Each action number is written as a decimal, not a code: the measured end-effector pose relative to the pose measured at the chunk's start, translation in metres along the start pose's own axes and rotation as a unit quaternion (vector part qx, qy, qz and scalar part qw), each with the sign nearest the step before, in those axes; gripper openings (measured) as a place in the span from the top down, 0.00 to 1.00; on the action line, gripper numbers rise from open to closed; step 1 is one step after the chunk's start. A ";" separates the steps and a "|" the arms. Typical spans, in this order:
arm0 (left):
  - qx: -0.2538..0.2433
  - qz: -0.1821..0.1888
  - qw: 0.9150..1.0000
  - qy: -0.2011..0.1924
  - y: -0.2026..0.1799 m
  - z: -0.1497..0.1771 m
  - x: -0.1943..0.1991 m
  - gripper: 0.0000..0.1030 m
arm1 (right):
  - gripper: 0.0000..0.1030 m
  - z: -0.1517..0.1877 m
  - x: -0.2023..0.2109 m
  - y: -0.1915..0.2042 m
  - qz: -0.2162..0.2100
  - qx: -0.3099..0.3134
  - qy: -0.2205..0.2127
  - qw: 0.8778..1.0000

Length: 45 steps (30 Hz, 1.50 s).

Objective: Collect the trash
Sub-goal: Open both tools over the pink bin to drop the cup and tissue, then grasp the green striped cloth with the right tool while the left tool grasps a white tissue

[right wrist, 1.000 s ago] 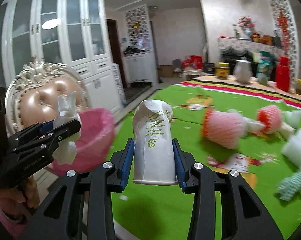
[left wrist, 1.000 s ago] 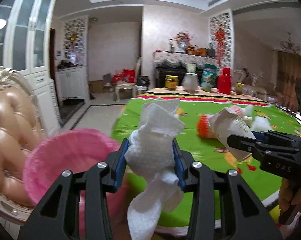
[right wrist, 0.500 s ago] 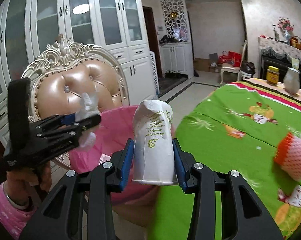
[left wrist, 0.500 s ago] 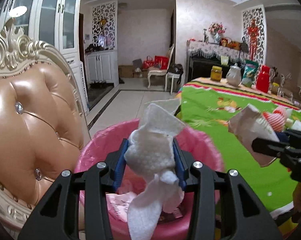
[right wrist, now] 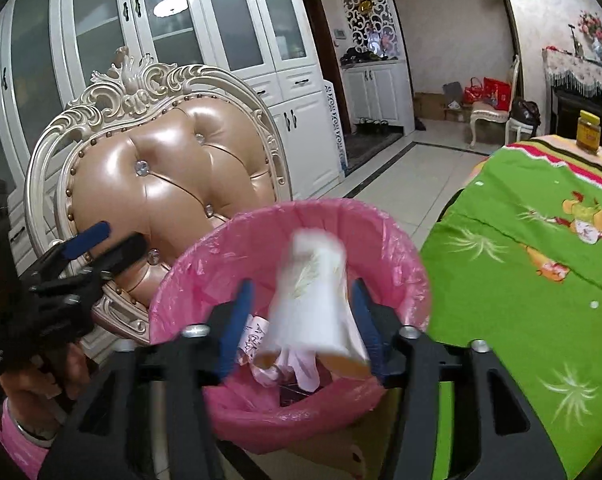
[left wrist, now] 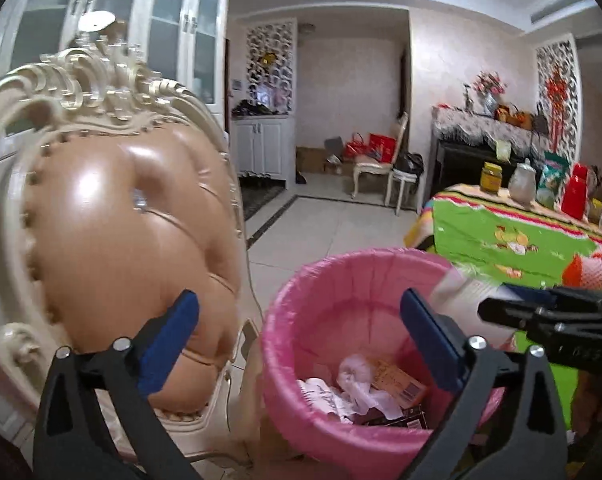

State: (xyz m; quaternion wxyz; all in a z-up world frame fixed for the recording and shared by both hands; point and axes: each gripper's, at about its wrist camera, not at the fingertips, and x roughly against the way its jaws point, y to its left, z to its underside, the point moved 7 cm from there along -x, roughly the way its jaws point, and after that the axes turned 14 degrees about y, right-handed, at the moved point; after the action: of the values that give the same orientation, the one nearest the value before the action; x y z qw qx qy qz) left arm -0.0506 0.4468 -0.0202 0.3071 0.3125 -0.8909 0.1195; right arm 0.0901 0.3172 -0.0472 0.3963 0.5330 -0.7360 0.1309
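A second ago my left gripper (left wrist: pixel 297 320) pinched a wad of white tissue and my right gripper (right wrist: pixel 301 312) clamped a paper cup, both over the green tablecloth (right wrist: pixel 541 264). Now both hang over the pink-lined trash bin (left wrist: pixel 285 320).

On the left stands the tufted tan chair (left wrist: pixel 121 240), its ornate cream frame just beside the bin. My left jaws are opening and stand wide with nothing between them; the tissue (left wrist: pixel 361 380) lies far down in the bin, among a small cardboard box (left wrist: pixel 397 380) and printed scraps. The hand holding that gripper shows at the near left of the right wrist view, in a pink sleeve (right wrist: pixel 17 444).

My right jaws are opening too, tilted down at the bin's mouth. The paper cup (right wrist: pixel 317 308) sits blurred between the blue pads, rim toward me, and the pads no longer press on it. Right of the bin, the tablecloth hangs over the table edge.
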 end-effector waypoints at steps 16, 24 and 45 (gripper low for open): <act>-0.118 0.097 0.988 -0.004 -0.141 0.027 0.033 0.05 | 0.31 0.104 0.159 -0.148 0.212 -0.120 -0.033 0.969; -0.187 0.198 0.962 0.003 -0.280 0.036 0.047 0.05 | 0.31 0.197 0.244 -0.245 0.292 -0.223 -0.012 0.930; -0.240 0.268 0.930 0.074 -0.398 0.075 0.027 0.05 | 0.37 0.222 0.214 -0.332 0.235 -0.361 0.058 0.901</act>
State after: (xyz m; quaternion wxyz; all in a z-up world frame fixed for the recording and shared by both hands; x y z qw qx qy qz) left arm 0.1482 0.0944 -0.0535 0.3948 -0.0308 -0.9182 0.0029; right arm 0.2618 -0.0969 -0.1133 0.5612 0.1568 -0.8124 -0.0236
